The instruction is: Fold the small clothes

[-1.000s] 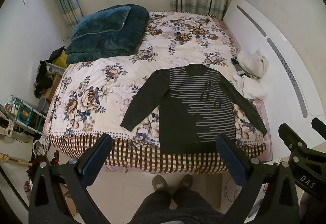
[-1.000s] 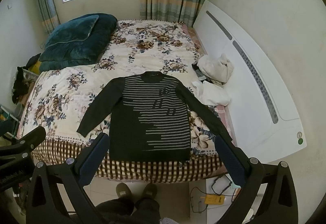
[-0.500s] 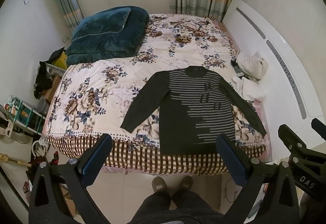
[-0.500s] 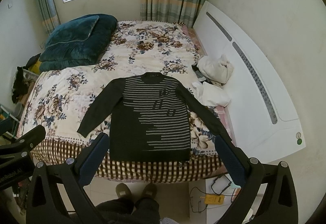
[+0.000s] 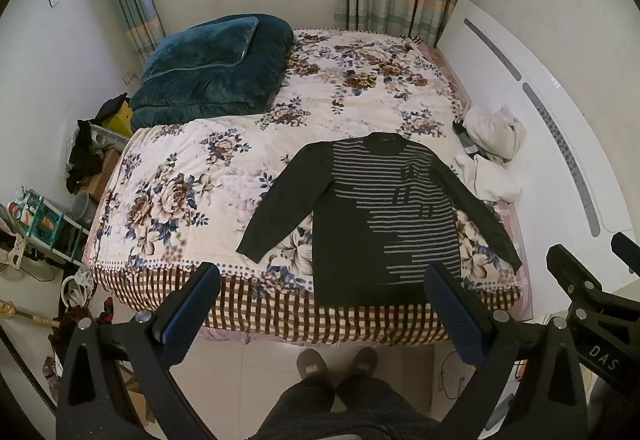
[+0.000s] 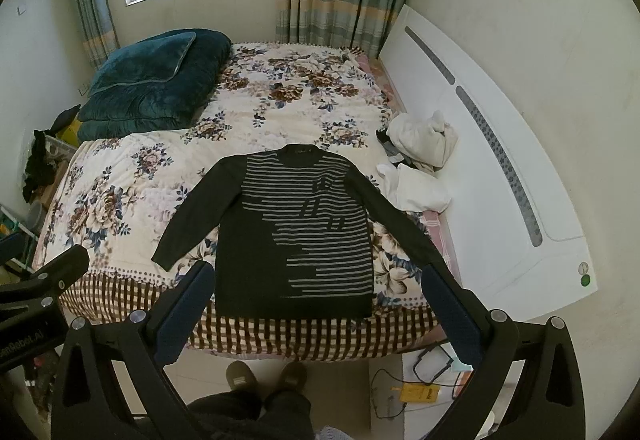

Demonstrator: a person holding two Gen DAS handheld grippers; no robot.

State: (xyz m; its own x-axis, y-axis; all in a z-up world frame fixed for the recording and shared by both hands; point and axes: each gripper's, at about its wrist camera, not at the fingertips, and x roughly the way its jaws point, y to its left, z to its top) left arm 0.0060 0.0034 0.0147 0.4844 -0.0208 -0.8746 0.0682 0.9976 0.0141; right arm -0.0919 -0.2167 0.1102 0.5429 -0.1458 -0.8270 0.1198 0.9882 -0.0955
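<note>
Dark striped sweater (image 5: pixel 384 215) lies flat, face up, at the bed's (image 5: pixel 208 175) near right edge. Left hand-held gripper (image 5: pixel 320 304) and right hand-held gripper (image 6: pixel 316 304) hover spread, empty. Recommended: pinch each cuff, fold sleeves inward across the chest.

Right gripper (image 6: pixel 318 306) hanging wide open above the bed (image 6: pixel 132 175), the striped sweater (image 6: pixel 296 236) spread flat right between and past the jaws, white clothes (image 6: pixel 416 163) off beyond the right jaw.
</note>
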